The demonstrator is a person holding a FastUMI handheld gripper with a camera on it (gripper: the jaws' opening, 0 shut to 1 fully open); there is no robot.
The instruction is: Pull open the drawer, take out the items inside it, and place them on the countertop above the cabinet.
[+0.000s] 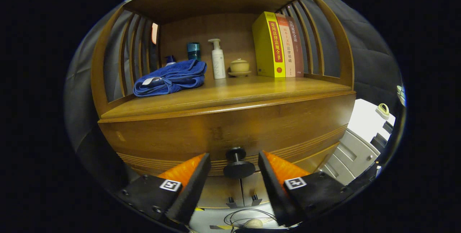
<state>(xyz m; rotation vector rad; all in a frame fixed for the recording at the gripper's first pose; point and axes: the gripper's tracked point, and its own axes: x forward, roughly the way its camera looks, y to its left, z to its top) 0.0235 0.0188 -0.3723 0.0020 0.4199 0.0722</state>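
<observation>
A wooden cabinet fills the view, and its drawer front (230, 128) is closed. A dark round knob (238, 165) sticks out of the drawer's lower middle. My gripper (235, 164) is open, one finger on each side of the knob, neither one touching it. The countertop (252, 90) above the drawer is a wooden shelf surface. What lies inside the drawer is hidden.
On the countertop lie a folded blue towel (171, 77), a white pump bottle (217, 60), a teal cup (193, 50), a small lidded bowl (239, 67) and three upright books (277, 45). Slatted wooden sides flank the shelf. Cables (245, 218) lie on the floor below.
</observation>
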